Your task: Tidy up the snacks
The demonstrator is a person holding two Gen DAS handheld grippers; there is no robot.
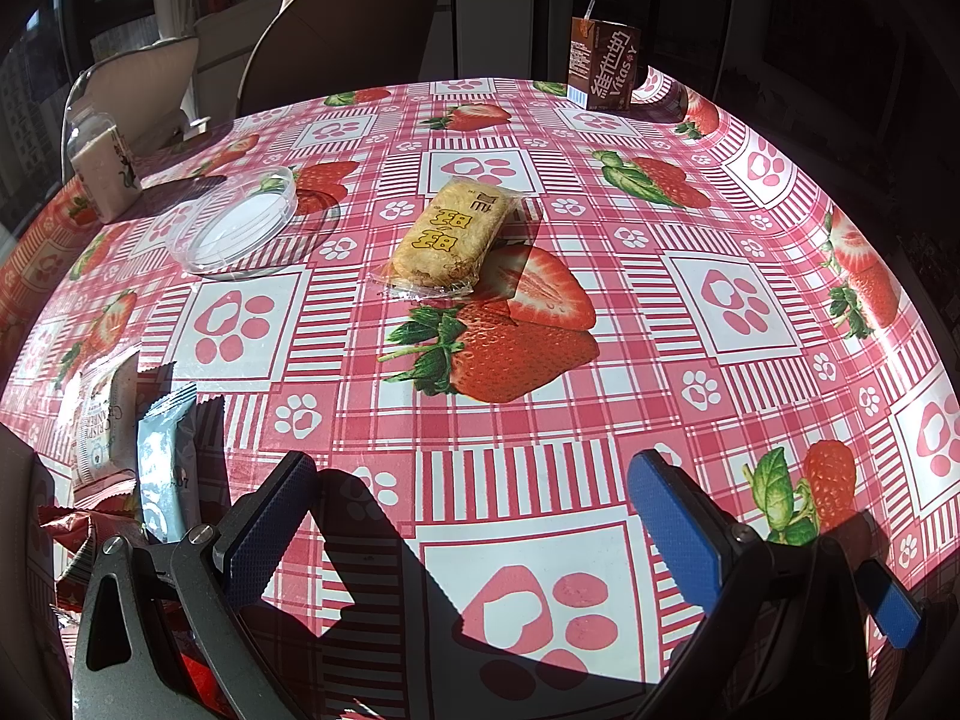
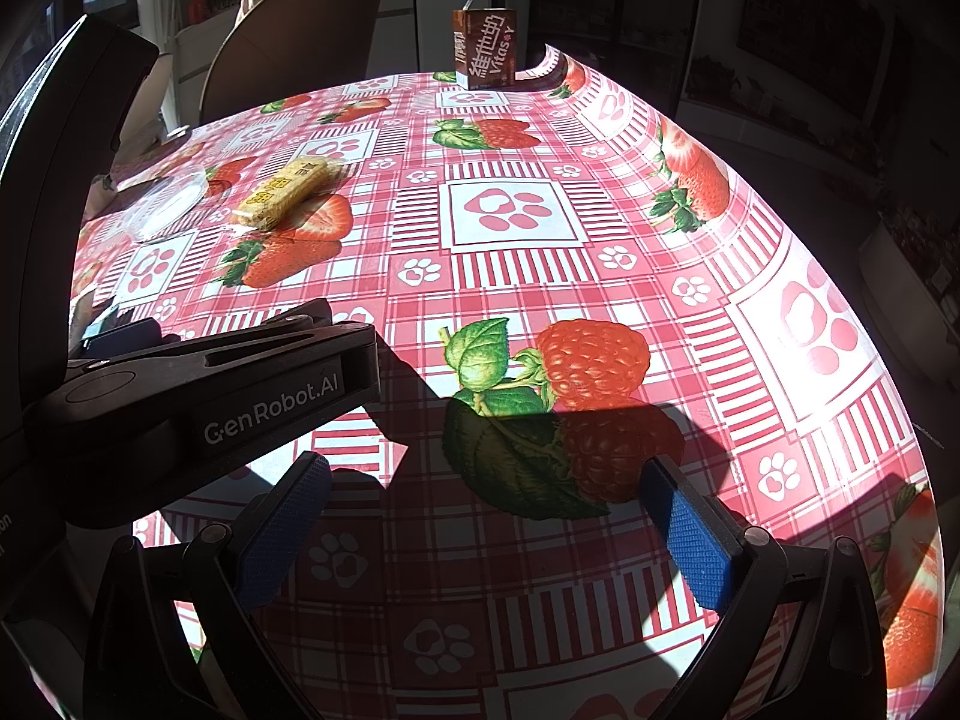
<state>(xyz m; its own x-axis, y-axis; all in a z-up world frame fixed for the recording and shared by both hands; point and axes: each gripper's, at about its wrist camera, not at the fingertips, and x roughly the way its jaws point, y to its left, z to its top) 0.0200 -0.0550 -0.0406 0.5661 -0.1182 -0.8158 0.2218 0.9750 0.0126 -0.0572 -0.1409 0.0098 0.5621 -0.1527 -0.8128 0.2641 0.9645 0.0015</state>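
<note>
A yellow rice cracker pack (image 1: 447, 234) in clear wrap lies mid-table, well ahead of my left gripper (image 1: 474, 483), which is open and holds nothing. Left of that gripper lie a pale blue snack pack (image 1: 165, 468), a white snack pack (image 1: 102, 414) and red wrappers (image 1: 78, 534). A brown Vitasoy carton (image 1: 603, 63) stands upright at the far edge. My right gripper (image 2: 486, 495) is open over the tablecloth with nothing between its fingers. In the right wrist view the cracker pack (image 2: 285, 192) and the carton (image 2: 485, 48) lie far ahead, and the left gripper's body (image 2: 204, 396) sits close on the left.
A clear plastic lid (image 1: 234, 222) rests on the table left of the cracker, with a small bottle (image 1: 102, 165) behind it. Chairs (image 1: 336, 18) stand beyond the far edge. The strawberry-print tablecloth (image 2: 510, 216) curls up at the far right corner.
</note>
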